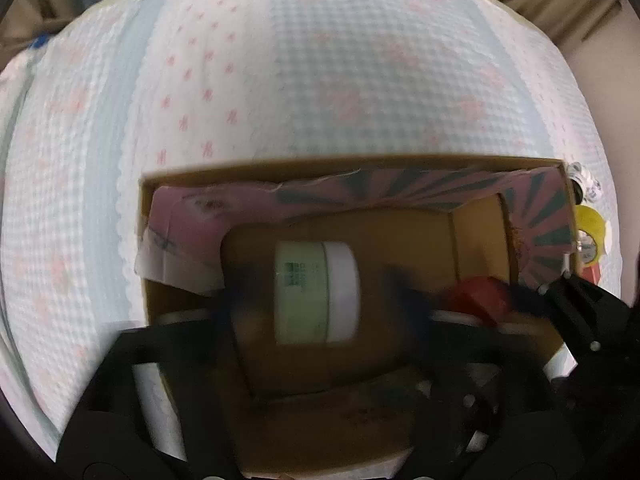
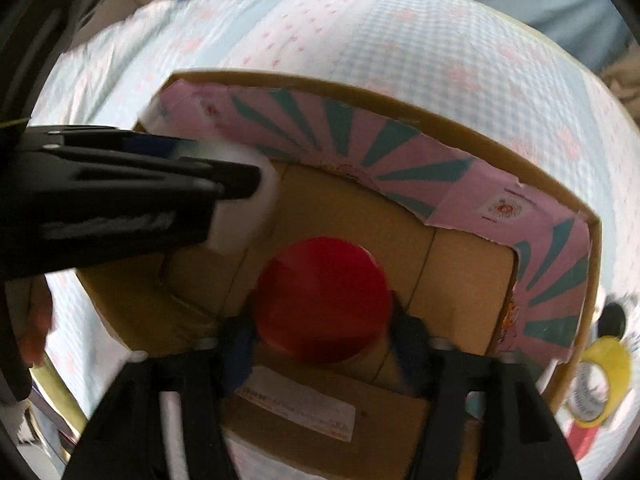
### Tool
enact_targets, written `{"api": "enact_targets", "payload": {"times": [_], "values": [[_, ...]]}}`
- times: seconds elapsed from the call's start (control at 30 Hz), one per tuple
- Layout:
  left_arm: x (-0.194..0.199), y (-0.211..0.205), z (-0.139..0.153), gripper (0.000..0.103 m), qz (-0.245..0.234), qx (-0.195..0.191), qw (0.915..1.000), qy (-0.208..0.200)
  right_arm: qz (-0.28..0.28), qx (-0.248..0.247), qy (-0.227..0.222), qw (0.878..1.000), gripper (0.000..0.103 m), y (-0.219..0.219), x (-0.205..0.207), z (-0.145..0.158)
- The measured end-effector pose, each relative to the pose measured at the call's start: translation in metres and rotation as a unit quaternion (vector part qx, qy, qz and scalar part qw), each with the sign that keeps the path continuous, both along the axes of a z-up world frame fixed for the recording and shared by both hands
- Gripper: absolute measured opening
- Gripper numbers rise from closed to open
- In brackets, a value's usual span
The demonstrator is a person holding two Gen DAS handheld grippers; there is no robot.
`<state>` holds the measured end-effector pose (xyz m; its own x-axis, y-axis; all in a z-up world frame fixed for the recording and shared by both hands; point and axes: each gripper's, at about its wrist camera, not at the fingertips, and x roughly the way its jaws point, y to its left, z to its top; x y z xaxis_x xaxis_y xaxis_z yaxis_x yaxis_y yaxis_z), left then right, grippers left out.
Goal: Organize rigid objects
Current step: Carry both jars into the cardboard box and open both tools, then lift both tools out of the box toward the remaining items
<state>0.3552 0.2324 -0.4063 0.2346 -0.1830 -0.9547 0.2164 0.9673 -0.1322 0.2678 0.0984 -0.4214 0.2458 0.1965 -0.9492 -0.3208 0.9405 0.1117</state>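
Note:
An open cardboard box (image 1: 472, 236) with a pink and teal printed inner rim sits on a checked cloth; the right wrist view shows it too (image 2: 460, 264). My left gripper (image 1: 316, 292) is shut on a pale green jar with a white lid (image 1: 316, 292), held sideways over the box interior. That jar's white lid (image 2: 256, 204) shows in the right wrist view, beside the left gripper's fingers (image 2: 168, 184). My right gripper (image 2: 322, 316) is shut on a red round object (image 2: 322, 300), held over the box; it also shows in the left wrist view (image 1: 476, 300).
The light blue checked cloth (image 1: 320, 72) with pink marks covers the surface around the box. A yellow tape roll (image 2: 600, 384) and small items lie right of the box (image 1: 588, 232). A white label (image 2: 296, 408) is on the box's near flap.

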Motion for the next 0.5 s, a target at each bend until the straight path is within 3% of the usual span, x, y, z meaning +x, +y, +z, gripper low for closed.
{"api": "enact_targets", "payload": {"times": [0.07, 0.5], "values": [[0.001, -0.001, 0.006, 0.103, -0.003, 0.008, 0.9999, -0.012, -0.005, 0.022, -0.004, 1.0, 0.103, -0.009, -0.005, 0.002], [-0.028, 0.006, 0.027, 0.103, 0.019, 0.005, 0.9997, -0.017, -0.012, -0.015, -0.012, 1.0, 0.103, -0.033, -0.036, 0.028]]}}
